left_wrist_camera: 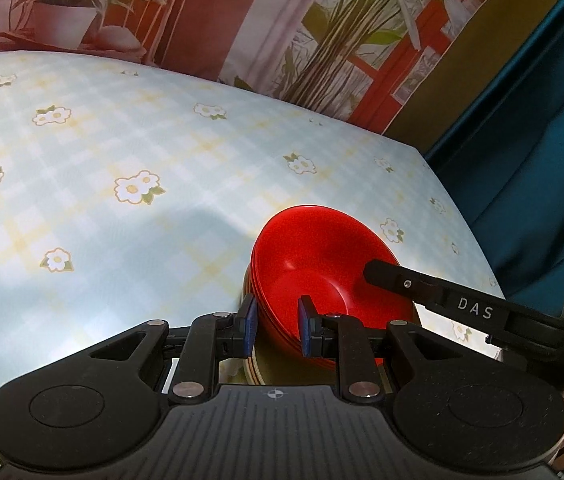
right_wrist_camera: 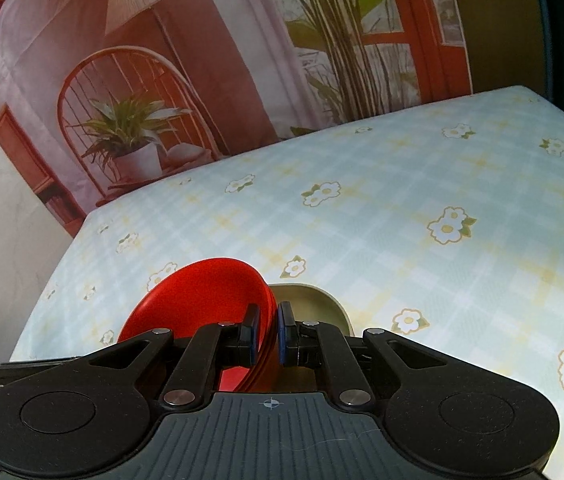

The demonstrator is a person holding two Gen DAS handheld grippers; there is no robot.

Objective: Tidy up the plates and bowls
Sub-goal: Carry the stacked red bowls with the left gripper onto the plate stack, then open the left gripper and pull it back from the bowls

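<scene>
We find a stack of red bowls [left_wrist_camera: 321, 264] held from both sides above a pale olive plate [right_wrist_camera: 313, 304] on the flowered tabletop [left_wrist_camera: 122, 152]. The left hand-held gripper [left_wrist_camera: 276, 326] is closed on the stack's near-left rim, one blue pad outside, one inside; the right hand-held gripper [right_wrist_camera: 268, 334] is clamped almost fully on the opposite rim, its black finger reaching across in the left view. The stack appears tilted, and whether its base already touches the plate we cannot tell. In our judgement the step in hand is setting the bowls onto the plate: both grips should lower evenly, level the stack, centre it, and release only once it rests flat. The surrounding cloth is bare. A printed backdrop [right_wrist_camera: 242, 80] of plants and a chair stands behind, a teal curtain [left_wrist_camera: 541, 140] beside the edge; neither obstructs the placing.
</scene>
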